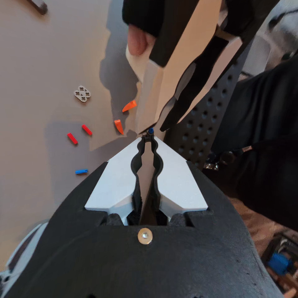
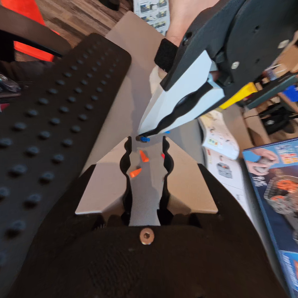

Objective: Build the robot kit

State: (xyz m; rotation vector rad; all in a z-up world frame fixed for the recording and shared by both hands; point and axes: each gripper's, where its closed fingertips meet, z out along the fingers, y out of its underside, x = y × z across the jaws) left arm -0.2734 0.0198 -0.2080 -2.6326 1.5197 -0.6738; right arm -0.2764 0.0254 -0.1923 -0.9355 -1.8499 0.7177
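- Fingers of the left gripper [image 1: 147,138] are nearly pressed together at the tips, pinching a small dark connector with a blue pin [image 1: 150,130] sticking out of it.
- In the right wrist view the same left gripper [image 2: 141,137] comes in from 2 o'clock, with the blue pin [image 2: 144,139] at its tip.
- Fingers of the right gripper [image 2: 146,138] are spread and hold nothing; the blue pin lies between their tips, touching neither.
- In the left wrist view the right gripper [image 1: 151,129] reaches down from 12 o'clock, its tips just above the pin, and a gloved hand [image 1: 138,40] shows beside it.
- On the grey desk [image 1: 48,64], at 9 to 11 o'clock from the left fingertips, lie two orange cone pieces [image 1: 129,106] [image 1: 119,126], two red pegs [image 1: 86,129] [image 1: 72,138], a loose blue pin [image 1: 81,171] and a pair of grey cross-hole plates [image 1: 82,93].
- A black studded plate [image 2: 53,112] stands at 9 o'clock of the right fingers.
- A blue toy box [image 2: 274,185] and a printed booklet [image 2: 221,141] lie at 3 o'clock.
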